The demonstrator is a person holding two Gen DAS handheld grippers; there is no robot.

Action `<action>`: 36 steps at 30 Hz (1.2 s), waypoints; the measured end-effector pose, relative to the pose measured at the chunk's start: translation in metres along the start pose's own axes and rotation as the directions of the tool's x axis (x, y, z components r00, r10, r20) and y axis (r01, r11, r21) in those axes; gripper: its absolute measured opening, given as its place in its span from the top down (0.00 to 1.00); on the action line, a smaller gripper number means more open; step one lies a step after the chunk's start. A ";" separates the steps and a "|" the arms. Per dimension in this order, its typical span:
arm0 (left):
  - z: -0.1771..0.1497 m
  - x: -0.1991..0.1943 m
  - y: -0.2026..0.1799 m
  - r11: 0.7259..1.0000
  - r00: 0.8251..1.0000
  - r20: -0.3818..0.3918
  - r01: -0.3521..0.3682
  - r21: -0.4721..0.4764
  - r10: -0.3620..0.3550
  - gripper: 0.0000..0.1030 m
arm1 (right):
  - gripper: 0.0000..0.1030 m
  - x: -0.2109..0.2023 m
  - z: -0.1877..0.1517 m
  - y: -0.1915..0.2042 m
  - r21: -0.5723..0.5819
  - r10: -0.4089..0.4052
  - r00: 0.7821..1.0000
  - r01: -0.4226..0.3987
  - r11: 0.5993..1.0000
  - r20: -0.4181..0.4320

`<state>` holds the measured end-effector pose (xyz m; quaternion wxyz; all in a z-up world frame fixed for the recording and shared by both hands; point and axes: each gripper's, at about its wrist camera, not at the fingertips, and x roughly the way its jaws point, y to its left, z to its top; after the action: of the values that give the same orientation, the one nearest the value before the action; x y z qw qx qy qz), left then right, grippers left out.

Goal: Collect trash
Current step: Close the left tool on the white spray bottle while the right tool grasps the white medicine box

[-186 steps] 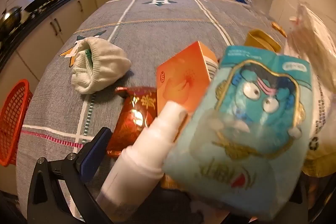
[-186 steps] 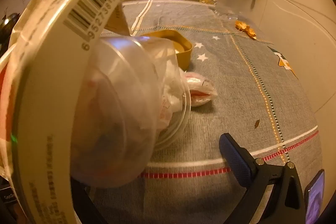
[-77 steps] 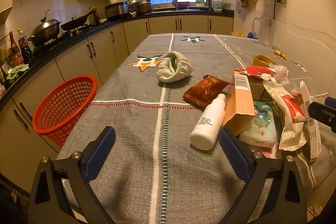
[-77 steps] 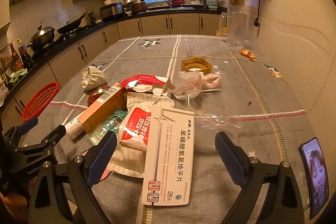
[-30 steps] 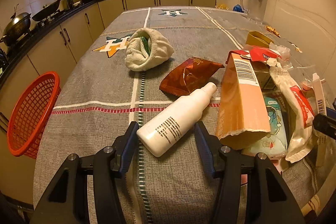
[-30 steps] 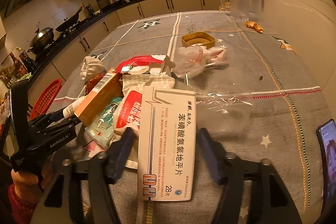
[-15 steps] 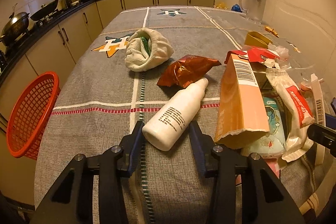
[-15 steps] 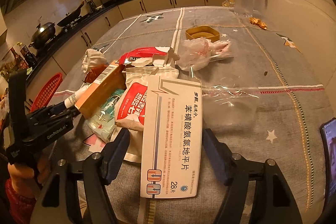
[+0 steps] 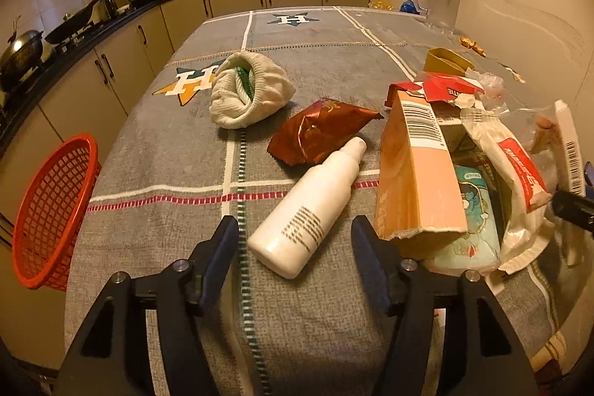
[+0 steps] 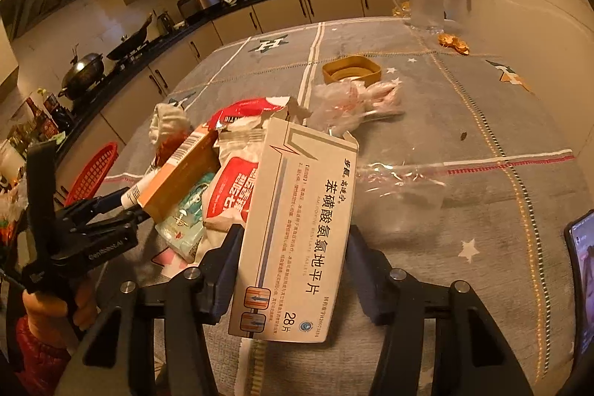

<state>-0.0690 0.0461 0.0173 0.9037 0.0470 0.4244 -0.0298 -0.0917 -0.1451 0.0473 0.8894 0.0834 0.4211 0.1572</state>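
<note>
While left gripper (image 9: 295, 240) jaws open around white bottle (image 9: 310, 206), nozzle points away up-right; right gripper (image 10: 293, 247) closing on pill box (image 10: 297, 229).

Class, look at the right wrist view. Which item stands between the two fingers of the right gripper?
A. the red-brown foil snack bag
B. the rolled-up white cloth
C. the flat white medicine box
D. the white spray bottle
C: the flat white medicine box stands between the fingers of the right gripper, whose jaws are closing on it, while the white spray bottle lies by the left gripper.
</note>
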 end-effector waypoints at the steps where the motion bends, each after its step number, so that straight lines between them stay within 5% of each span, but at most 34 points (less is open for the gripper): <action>1: 0.001 0.001 -0.001 1.000 1.000 0.002 0.000 0.001 0.000 0.40 | 0.43 -0.001 0.001 -0.001 0.003 -0.001 1.000 0.001 1.000 0.003; 5: 0.004 0.004 0.001 1.000 1.000 -0.001 0.009 -0.013 -0.009 0.52 | 0.43 -0.002 0.003 -0.003 0.010 -0.001 1.000 0.001 1.000 0.004; 10: 0.003 0.002 0.004 1.000 1.000 0.004 0.012 -0.024 -0.012 0.53 | 0.43 -0.003 0.006 -0.003 0.009 0.002 1.000 -0.002 1.000 0.012; 22: 0.002 -0.017 0.004 0.996 0.997 0.034 0.073 -0.046 -0.071 0.72 | 0.43 -0.015 0.017 0.010 -0.023 0.021 0.998 -0.020 1.000 0.063; 36: 0.004 0.000 0.006 0.995 0.997 -0.007 0.076 -0.060 -0.077 0.71 | 0.43 -0.013 0.022 0.019 -0.041 0.040 0.997 -0.038 0.998 0.061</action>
<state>-0.0656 0.0519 0.0202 0.9010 0.0040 0.4307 -0.0516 -0.0866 -0.1324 0.0758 0.9003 0.0785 0.3883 0.1804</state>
